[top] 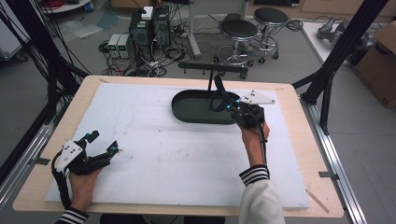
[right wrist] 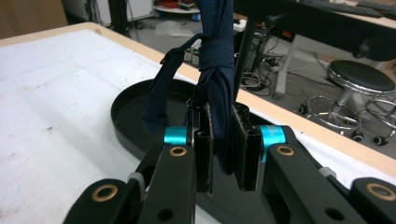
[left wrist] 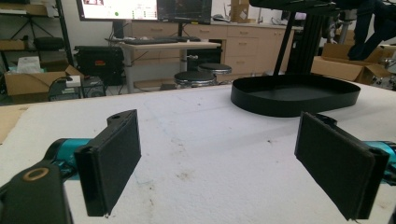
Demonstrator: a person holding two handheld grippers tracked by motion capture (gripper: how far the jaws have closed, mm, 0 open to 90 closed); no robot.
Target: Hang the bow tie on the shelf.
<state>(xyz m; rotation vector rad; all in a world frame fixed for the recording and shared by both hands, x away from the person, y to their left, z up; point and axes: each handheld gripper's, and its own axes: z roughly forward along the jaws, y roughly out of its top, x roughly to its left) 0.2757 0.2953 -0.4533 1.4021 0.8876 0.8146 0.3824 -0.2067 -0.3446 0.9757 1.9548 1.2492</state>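
The right hand-held gripper (right wrist: pixel 223 149) is pinching a dark navy folded cloth (right wrist: pixel 217 70), its two padded jaws pressed tight on a bunched, knotted part of the fabric, which rises up out of the grip; a narrow loop of the same cloth (right wrist: pixel 161 88) arcs down to the left of the jaws. In the high view this right hand-held gripper (top: pixel 223 103) sits over the right end of a black oval tray (top: pixel 187 114), which lies toward the far middle of the desk (top: pixel 299 154), on the white sheet (top: pixel 187 158) that covers most of the wooden top. The cloth hangs above the tray's right part, held clear of the white sheet. A person's right hand (top: pixel 254 135), in a striped cuff, carries that gripper. The left hand-held gripper (top: pixel 103 142) rests at the near left of the desk, well apart from the tray, with its jaws spread wide and nothing between them; in its own view the left hand-held gripper (left wrist: pixel 217 161) shows two black pads (left wrist: pixel 114 158) standing apart over the bare white sheet, and the black tray (left wrist: pixel 294 95) lies farther off to the right.
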